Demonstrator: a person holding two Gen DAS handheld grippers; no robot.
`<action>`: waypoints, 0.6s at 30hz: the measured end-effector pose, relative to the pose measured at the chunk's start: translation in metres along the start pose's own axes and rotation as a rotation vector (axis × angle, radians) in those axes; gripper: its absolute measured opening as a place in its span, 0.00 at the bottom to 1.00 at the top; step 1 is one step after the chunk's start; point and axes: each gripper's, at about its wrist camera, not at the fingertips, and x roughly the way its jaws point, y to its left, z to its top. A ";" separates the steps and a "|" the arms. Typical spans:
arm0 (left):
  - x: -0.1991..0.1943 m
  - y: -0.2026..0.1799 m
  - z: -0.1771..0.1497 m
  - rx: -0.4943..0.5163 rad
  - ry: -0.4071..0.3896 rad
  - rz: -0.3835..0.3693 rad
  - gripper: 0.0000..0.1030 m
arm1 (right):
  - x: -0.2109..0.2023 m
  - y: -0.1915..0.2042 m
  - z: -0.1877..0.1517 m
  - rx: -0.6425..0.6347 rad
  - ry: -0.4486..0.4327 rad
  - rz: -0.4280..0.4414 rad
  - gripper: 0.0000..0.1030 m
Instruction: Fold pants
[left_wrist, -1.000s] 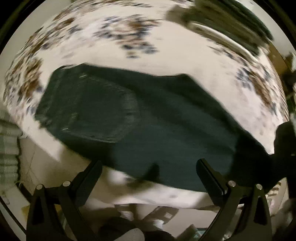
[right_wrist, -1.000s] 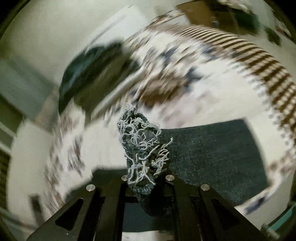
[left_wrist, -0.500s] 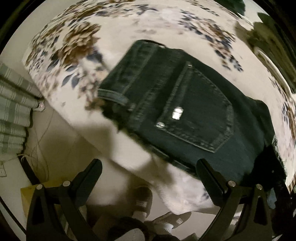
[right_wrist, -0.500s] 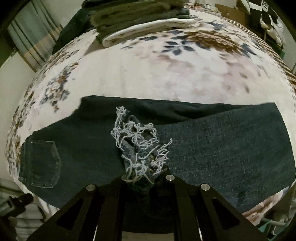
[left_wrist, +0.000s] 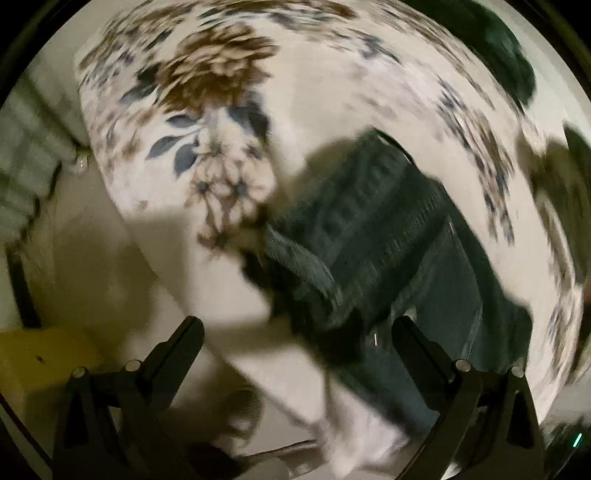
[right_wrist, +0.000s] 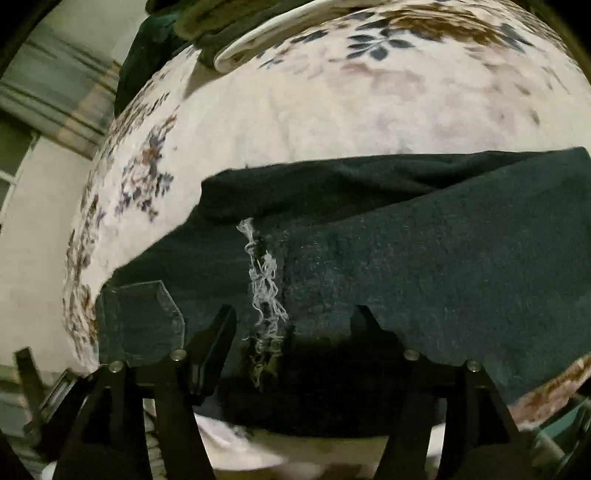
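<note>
Nearest the right camera, the right gripper stands wide open with nothing between its 2 fingers, straddling the frayed hem of the dark denim pants. The hem lies on top of the lower layer, with the back pocket just left of it, so the pants look folded once, leg end laid over toward the seat. They rest on the floral bedspread; beyond the pants, at its far edge, sits a pile of folded clothes.

The left gripper is also spread wide and empty, hovering just short of the pants' waistband, which lies near the bedspread's front edge. That view is badly blurred, so seam detail cannot be read.

Judged from this, the next fold starts at the waistband end. To do it well, the left fingers should close over both layers at the corner, not the top one alone, while the right takes the matching edge beside the hem, so the stack lifts evenly and the frayed threads are not snagged.
</note>
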 end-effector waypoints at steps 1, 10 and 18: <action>0.003 0.003 0.000 -0.031 -0.005 -0.018 1.00 | -0.004 -0.002 0.000 0.002 -0.001 -0.001 0.66; 0.023 0.019 0.008 -0.174 -0.116 -0.171 0.37 | -0.016 -0.024 0.009 -0.002 0.008 -0.091 0.66; -0.031 -0.003 -0.006 -0.076 -0.250 -0.176 0.16 | -0.021 -0.031 0.006 -0.016 0.008 -0.087 0.66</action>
